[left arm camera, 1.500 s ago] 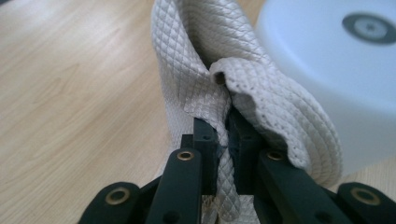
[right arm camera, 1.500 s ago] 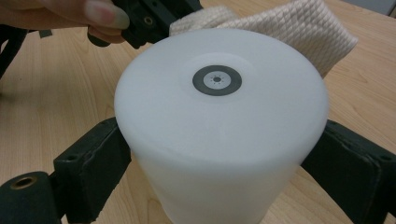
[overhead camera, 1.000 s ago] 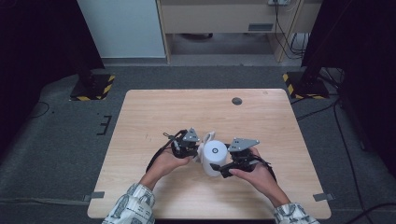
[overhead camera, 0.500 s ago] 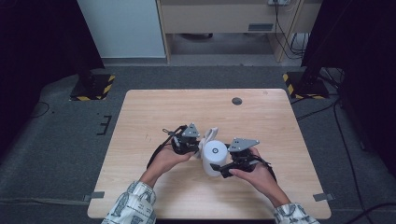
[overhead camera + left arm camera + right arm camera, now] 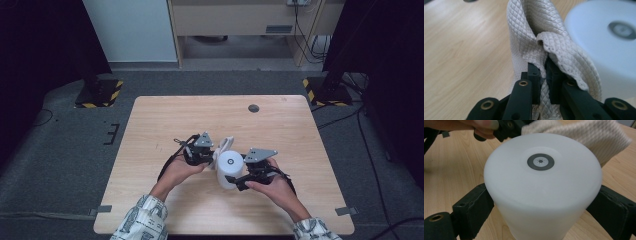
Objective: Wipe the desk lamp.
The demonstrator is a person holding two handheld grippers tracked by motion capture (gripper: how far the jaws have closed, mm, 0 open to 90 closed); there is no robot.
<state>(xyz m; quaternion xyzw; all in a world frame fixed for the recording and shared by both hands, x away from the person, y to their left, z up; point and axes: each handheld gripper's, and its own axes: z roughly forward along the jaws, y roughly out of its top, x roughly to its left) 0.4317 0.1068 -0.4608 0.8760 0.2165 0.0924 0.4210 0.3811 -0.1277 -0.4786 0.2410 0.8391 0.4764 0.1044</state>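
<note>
A white, tub-like container [image 5: 228,169] with a grey ring on its flat upper face stands on the wooden table [image 5: 165,120]. My right gripper [image 5: 232,179] is shut on it, and its black pads [image 5: 475,205] press the container [image 5: 541,182] from both sides. My left gripper [image 5: 212,154] is shut on a white quilted cloth [image 5: 224,145]. The cloth [image 5: 524,30] is pinched between the jaws of that gripper [image 5: 543,72] and lies against the container's upper edge [image 5: 609,40]. From the right gripper view the cloth [image 5: 584,135] drapes behind the container.
A small dark round spot [image 5: 253,108] sits near the table's far edge. Black stands with yellow-striped feet [image 5: 97,92] are on the floor beyond the table's far corners. Both forearms come in over the near edge.
The left gripper with the cloth has edged slightly away along the container's side. The right gripper and the container have stayed put.
</note>
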